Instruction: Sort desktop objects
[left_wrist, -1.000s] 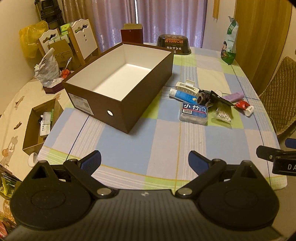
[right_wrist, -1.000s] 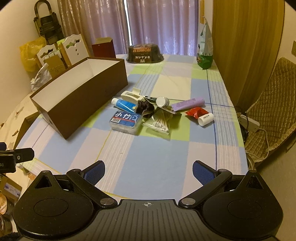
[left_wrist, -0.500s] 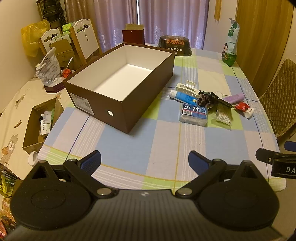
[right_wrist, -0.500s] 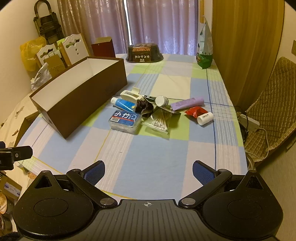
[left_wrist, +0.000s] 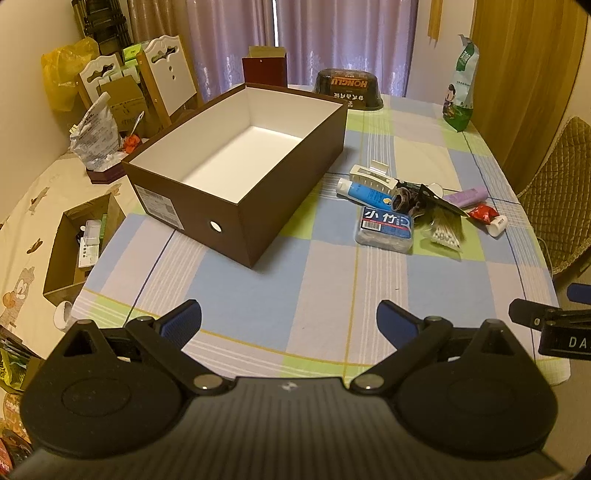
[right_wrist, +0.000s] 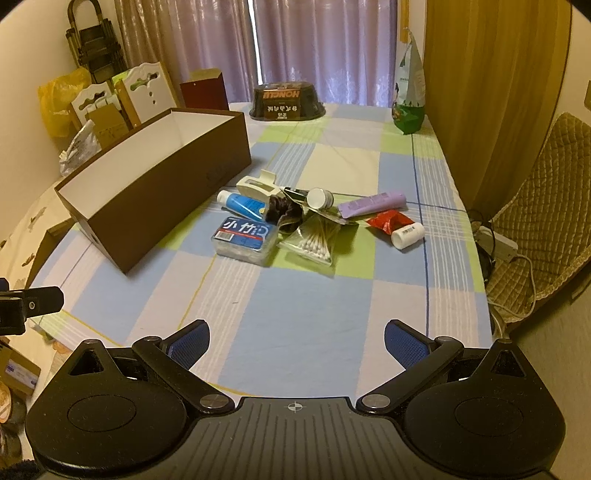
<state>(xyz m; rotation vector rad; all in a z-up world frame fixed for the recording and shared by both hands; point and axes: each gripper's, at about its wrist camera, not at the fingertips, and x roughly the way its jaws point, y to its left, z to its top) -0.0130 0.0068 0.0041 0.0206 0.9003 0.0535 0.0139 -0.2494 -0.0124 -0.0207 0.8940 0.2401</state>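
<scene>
An empty brown box (left_wrist: 236, 162) (right_wrist: 159, 195) with a white inside stands on the checked tablecloth. Right of it lies a pile of small items: a clear case with a blue label (left_wrist: 385, 228) (right_wrist: 246, 236), a blue tube (left_wrist: 364, 193), a white hair clip (right_wrist: 256, 185), a bag of cotton swabs (right_wrist: 314, 243), a purple tube (right_wrist: 373, 203) and a red tube with a white cap (right_wrist: 397, 226). My left gripper (left_wrist: 288, 323) hangs open over the near table edge. My right gripper (right_wrist: 295, 343) is open too, well short of the pile.
A dark bowl (right_wrist: 286, 101) and a green snack bag (right_wrist: 408, 96) stand at the table's far end. A quilted chair (right_wrist: 546, 206) is on the right. An open cardboard box (left_wrist: 79, 243), white chairs (left_wrist: 162, 81) and bags crowd the left side.
Both grippers have drawn back and up a little, so the box and the pile look slightly farther away. Nothing on the table has moved.
</scene>
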